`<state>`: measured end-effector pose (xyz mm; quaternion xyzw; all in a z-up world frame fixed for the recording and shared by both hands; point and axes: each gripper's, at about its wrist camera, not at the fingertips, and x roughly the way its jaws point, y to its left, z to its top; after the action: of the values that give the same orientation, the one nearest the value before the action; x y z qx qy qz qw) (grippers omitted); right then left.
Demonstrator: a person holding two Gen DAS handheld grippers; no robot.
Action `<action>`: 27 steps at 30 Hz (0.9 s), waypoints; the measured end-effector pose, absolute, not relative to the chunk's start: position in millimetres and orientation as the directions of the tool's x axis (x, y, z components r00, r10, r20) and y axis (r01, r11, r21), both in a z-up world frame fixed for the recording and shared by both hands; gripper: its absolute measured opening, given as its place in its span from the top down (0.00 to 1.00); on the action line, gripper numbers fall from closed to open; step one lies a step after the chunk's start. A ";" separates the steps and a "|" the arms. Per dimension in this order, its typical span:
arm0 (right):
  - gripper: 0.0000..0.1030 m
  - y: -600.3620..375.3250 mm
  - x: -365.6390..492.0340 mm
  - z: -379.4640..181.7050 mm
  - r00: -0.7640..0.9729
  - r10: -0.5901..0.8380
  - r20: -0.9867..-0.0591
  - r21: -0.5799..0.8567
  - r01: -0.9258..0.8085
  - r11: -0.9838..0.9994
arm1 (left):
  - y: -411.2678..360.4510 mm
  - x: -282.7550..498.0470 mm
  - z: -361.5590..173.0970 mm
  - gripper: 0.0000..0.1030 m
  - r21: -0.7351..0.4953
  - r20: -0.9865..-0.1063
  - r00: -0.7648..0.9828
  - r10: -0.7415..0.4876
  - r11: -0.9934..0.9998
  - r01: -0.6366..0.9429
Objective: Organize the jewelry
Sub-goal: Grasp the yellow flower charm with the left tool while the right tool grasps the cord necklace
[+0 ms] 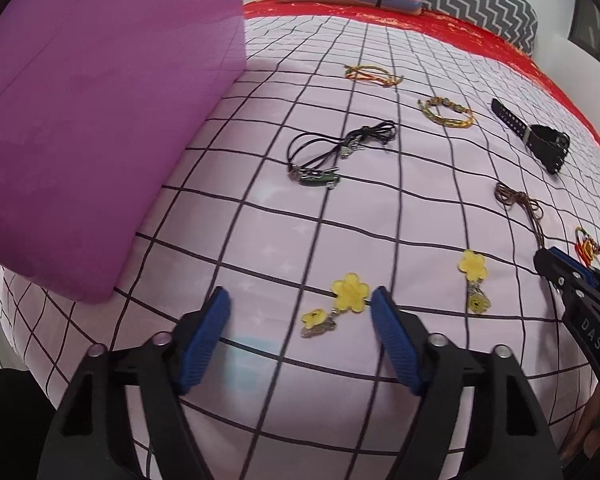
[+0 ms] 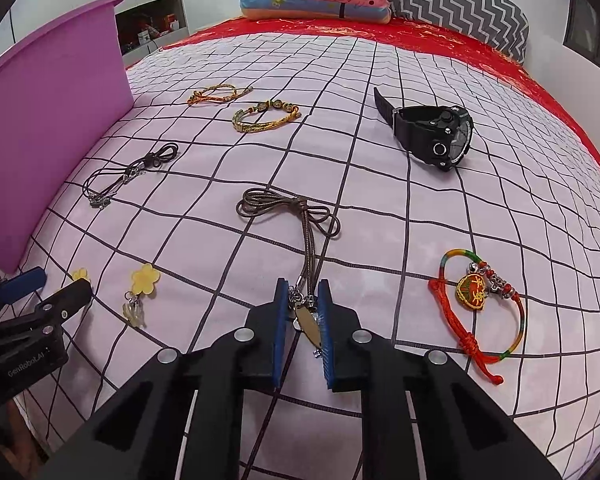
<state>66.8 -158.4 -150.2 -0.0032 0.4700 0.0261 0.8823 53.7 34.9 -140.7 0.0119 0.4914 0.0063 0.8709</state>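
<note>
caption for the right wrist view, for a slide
Right gripper closed on the brown cord necklace pendent, with a black watch and red bracelet on the checked bedsheet.

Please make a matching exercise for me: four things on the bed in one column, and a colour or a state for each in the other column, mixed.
Things:
1. watch
2. box
3. brown cord necklace
4. flower charm

Descriptions:
a. purple
b. yellow, between the open jaws of the left gripper
c. black, lying on its side
d. its metal pendant is between the nearly shut jaws of the right gripper

Pairs: 1-c, 2-a, 3-d, 4-b
</note>
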 end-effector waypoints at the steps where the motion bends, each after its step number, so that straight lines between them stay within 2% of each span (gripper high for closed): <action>1: 0.86 -159.2 67.0 -150.1 0.555 0.048 -0.830 0.026 -0.047 0.999 | 32.4 53.1 -140.2 0.44 0.029 -0.854 0.519 0.021 1.000 0.007; 2: 0.86 -159.7 67.0 -149.9 0.554 0.051 -0.831 0.031 -0.047 0.998 | 30.4 52.7 -139.5 0.48 0.027 -0.854 0.520 0.015 1.000 0.014; 7: 0.87 -160.1 65.9 -147.3 0.548 0.056 -0.834 0.037 -0.046 0.998 | 17.7 50.2 -137.0 0.89 0.008 -0.858 0.513 -0.030 0.997 0.071; 14: 0.88 -165.5 59.2 -139.1 0.549 0.104 -0.829 0.104 -0.032 0.994 | 23.6 48.1 -130.1 0.89 -0.050 -0.866 0.492 -0.086 0.995 0.085; 16: 0.97 -167.1 56.4 -134.0 0.552 0.118 -0.825 0.121 -0.031 0.992 | 24.9 46.3 -125.4 0.89 -0.073 -0.862 0.494 -0.109 0.993 0.093; 27: 0.98 -175.8 38.2 -108.5 0.584 0.152 -0.798 0.170 -0.025 0.985 | 27.3 38.0 -102.1 0.89 -0.121 -0.843 0.510 -0.168 0.985 0.123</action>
<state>38.2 -175.8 -108.5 0.0702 0.4535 0.0500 0.8871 38.0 27.3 -102.1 -0.0228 0.4877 -0.0837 0.8687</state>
